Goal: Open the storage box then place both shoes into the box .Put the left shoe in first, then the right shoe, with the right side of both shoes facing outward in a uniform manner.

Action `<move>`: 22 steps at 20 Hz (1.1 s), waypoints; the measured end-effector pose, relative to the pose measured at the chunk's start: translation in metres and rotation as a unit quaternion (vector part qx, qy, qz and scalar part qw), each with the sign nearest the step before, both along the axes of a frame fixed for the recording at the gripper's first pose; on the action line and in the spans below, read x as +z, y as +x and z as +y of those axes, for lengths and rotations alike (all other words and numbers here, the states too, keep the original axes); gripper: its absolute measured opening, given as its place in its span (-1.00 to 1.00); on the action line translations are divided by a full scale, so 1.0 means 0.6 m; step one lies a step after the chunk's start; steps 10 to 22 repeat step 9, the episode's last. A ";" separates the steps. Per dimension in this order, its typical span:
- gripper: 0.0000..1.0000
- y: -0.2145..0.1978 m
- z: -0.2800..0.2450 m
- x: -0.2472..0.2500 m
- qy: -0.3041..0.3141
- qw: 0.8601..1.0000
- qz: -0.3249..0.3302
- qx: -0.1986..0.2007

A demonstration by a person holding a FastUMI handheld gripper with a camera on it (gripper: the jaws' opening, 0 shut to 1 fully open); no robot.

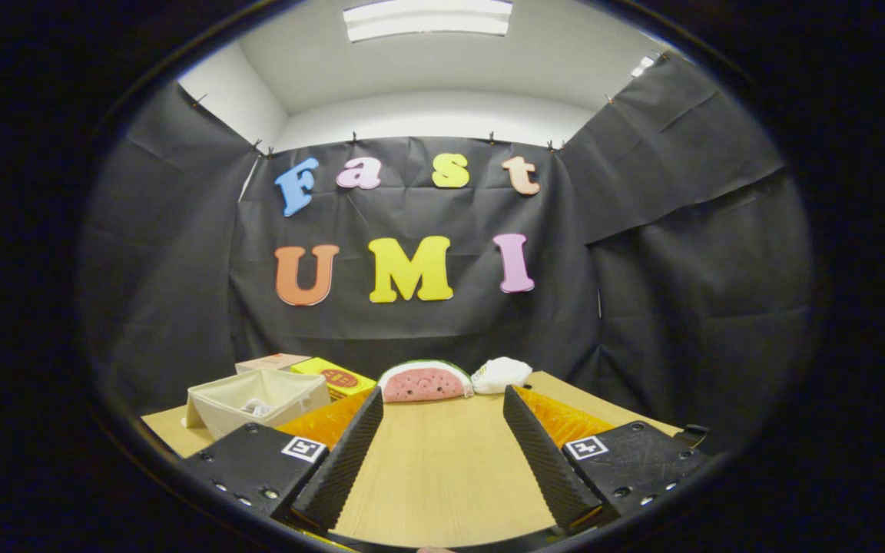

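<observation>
The tool point(442, 453) stands wide open just above the table point(442, 476), with bare wood between its fingers; it holds and touches nothing. The box point(258, 403), a beige fabric bin, sits ahead and left of the left finger, near the table's left edge, its top apparently open. Reaching it requires a swing left. No shoes can be identified; a watermelon-slice toy point(423, 382) and a white bundle point(501, 374) lie beyond the fingers.

Gripper point(442, 399) fingers spread over bare table point(442, 468); fabric box point(258, 399) beyond left finger
</observation>
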State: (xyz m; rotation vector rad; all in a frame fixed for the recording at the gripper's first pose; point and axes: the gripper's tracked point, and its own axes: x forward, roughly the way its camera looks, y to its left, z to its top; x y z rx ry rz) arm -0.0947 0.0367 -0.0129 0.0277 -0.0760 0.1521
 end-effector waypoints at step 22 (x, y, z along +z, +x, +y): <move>0.92 0.002 -0.039 -0.010 0.020 0.999 0.012 0.030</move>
